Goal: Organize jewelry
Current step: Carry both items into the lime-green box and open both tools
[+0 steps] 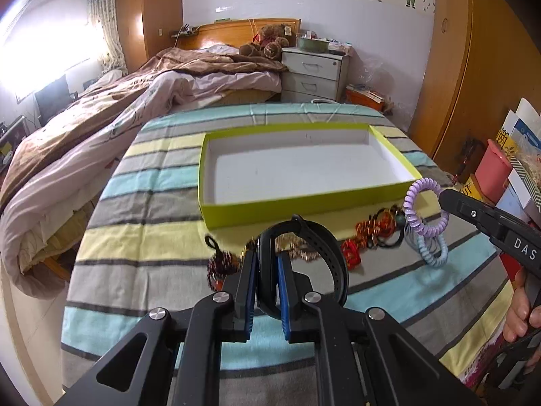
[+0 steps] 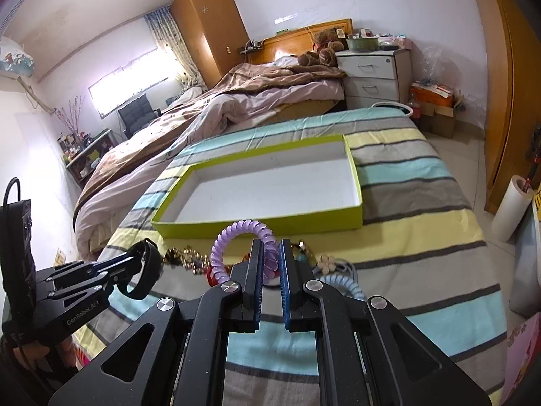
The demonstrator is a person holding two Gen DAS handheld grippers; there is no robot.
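Both grippers have something right now. The left gripper [image 1: 267,267] has its jaws clenched on a black rubbery watch-style wristband [image 1: 314,253], lifted clear of the striped blue, yellow and grey cloth [image 1: 135,182] covering the worktop. The right gripper [image 2: 270,264] is grasping a purple plastic spiral hair tie [image 2: 236,237], also held up off the cloth, with the coil pinched between the blue pads.

Readable text: the left gripper's side says "GenRobot.AI" in the right wrist view, and the right gripper's body shows "DAS" in the left wrist view before it gets cut off by the frame edge.

The shallow lime-green cardboard box lid with a white inside [image 1: 209,209] sits on the cloth just past both grippers. Between the lid's near wall and the grippers lies the rest of the jewelry pile: a pale blue spiral hair tie [image 1: 436,253], red and gold trinkets [image 1: 368,233], black hair elastics [image 1: 389,240] and a gold chain [image 2: 189,257].
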